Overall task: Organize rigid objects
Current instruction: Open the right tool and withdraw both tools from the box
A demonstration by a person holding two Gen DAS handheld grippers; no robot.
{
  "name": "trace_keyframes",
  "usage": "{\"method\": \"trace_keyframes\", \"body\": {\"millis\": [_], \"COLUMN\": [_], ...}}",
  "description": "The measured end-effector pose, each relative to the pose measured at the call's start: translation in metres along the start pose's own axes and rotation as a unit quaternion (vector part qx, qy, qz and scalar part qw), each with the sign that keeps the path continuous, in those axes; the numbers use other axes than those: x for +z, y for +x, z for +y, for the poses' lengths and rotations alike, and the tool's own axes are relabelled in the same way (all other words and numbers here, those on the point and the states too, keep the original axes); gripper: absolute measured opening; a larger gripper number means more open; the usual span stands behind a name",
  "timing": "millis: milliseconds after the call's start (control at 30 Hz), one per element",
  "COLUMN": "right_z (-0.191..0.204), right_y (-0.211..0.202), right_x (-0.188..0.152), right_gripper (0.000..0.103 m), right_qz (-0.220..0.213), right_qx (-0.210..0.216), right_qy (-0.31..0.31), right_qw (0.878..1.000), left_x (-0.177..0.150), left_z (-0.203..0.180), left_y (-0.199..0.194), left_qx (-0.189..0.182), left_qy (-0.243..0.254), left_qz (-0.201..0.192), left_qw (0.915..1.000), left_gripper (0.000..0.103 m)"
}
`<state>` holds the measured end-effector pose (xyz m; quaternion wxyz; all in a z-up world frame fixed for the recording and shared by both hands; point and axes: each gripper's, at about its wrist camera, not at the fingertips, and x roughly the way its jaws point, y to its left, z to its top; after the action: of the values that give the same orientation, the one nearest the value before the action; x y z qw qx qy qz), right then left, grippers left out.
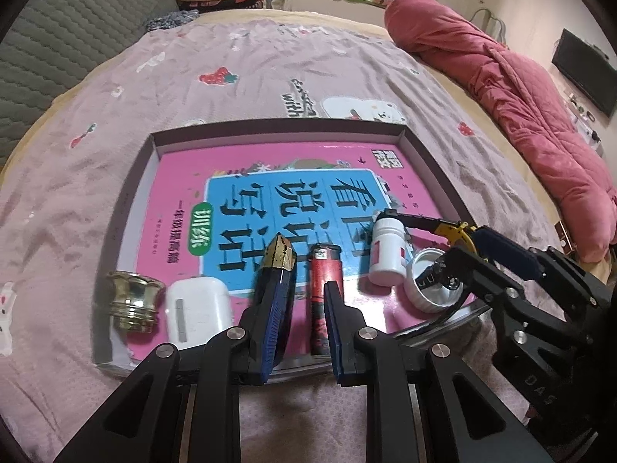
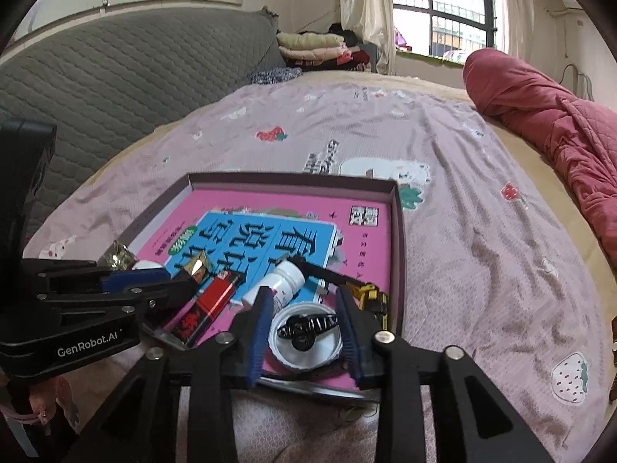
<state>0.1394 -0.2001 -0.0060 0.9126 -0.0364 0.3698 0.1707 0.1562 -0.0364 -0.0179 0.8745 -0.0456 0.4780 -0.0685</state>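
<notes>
Right claw sits open around the white lid at the tray's near right corner, while the left claw looks empty, closed down as far as it goes.

place: home bedroom | evidence: pink cartoon-print bedsheet beyond the claw; rolled red quilt to its right; grey quilted headboard; barred window
</notes>
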Motion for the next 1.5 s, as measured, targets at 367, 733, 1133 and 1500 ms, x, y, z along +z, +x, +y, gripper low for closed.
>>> {"method": "trace_keyframes", "body": {"millis": [367, 733, 1133, 1500], "right_z": [0.005, 0.010, 0.048, 0.066], "right_y": [-0.018, -0.040, -0.076, -0.098], "right_x": [0.008, 0.019, 0.017, -0.006], "right_gripper": [0.049, 0.059, 0.059, 0.059], "right_qz": [-0.031, -0.044, -0.056, -0.055], "right_qx": [-0.021, -0.042, -0.045, -0.067], "right_qy": [0.008, 0.050, 0.037, 0.026], "right_qw": [0.999, 0.997, 0.997, 0.996], "left_x": [0.003, 0.002, -0.011, -0.044], "left_z": [0.018, 0.030, 0.045, 0.043], "left_y": [-0.025, -0.065, -0.114, -0.136], "left_qx": [0.023, 0.039, 0.063, 0.079], "left_qy": [-0.017, -0.019, -0.026, -0.021], "left_qz": [-0.025, -0.058, -0.095, -0.100], "left_qw": [0.9993, 0.9974, 0.9932, 0.9916], "left_gripper": [0.043, 0.060, 0.076, 0.076]}}
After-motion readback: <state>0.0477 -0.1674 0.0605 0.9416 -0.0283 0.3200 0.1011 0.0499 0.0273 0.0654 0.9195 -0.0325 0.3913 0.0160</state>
